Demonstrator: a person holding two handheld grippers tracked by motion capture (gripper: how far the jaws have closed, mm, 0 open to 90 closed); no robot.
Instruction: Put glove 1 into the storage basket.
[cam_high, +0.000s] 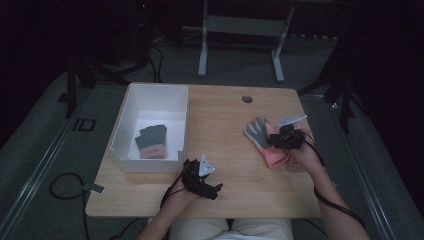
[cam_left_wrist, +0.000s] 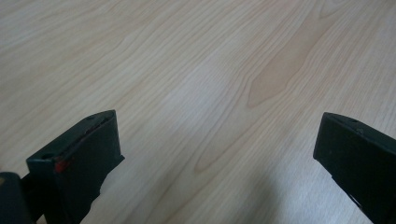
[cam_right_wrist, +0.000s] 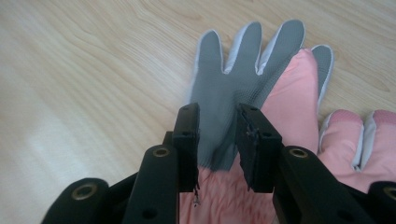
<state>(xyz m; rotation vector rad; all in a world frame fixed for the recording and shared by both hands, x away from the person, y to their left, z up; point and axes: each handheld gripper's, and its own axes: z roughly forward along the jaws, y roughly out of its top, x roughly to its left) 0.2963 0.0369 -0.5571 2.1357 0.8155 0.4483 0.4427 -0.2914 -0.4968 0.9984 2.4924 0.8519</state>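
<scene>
Nearest the high camera, the person's left hand holds the left gripper (cam_high: 216, 190) low over the front of the wooden table (cam_high: 225, 125), just in front of the white bin (cam_high: 131, 100). In the left gripper view its two black jaws stand wide apart with nothing but bare wood between them, so it is released. Toward the right side of the table, the right gripper (cam_right_wrist: 217, 128) is closed on the grey-palmed glove (cam_right_wrist: 233, 84), pinching the palm near the cuff. That glove lies fingers spread and pointing away, resting partly on a pink glove (cam_right_wrist: 292, 102), with another pink glove (cam_right_wrist: 364, 140) just beside it. Inside the bin lies a dark glove with a pink cuff (cam_high: 151, 142), well apart from both grippers.
</scene>
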